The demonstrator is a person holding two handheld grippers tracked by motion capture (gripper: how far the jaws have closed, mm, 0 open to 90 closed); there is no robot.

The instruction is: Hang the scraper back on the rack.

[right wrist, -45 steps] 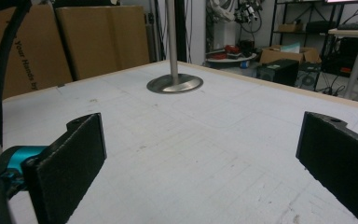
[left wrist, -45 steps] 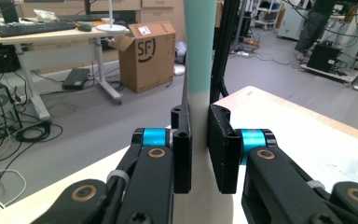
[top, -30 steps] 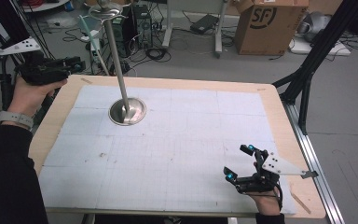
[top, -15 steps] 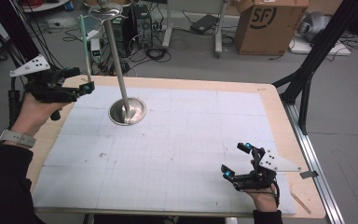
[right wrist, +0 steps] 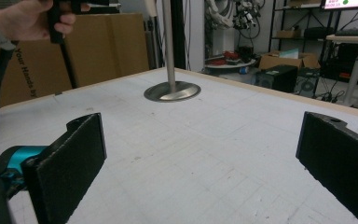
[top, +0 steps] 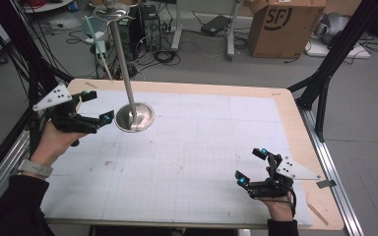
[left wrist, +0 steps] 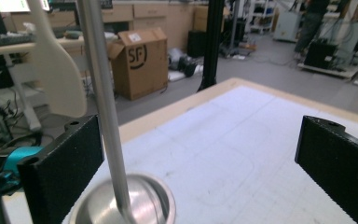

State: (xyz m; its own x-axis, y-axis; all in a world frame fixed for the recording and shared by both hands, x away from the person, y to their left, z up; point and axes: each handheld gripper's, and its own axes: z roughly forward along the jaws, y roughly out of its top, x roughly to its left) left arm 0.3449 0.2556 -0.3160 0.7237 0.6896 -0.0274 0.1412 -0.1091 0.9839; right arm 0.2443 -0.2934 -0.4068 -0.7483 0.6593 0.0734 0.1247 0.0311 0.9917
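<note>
Just beyond the left gripper's (top: 97,106) wide, freshly opened, empty jaws, steel stand (top: 134,117).

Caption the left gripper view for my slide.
Open left gripper faces a metal stand on the table, nothing between its jaws.

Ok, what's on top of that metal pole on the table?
A shallow metal dish caps the pole, with something small on it that is cut off at the high view's top edge. Its inside can't be seen. The pole rises from a round base on the table.
</note>
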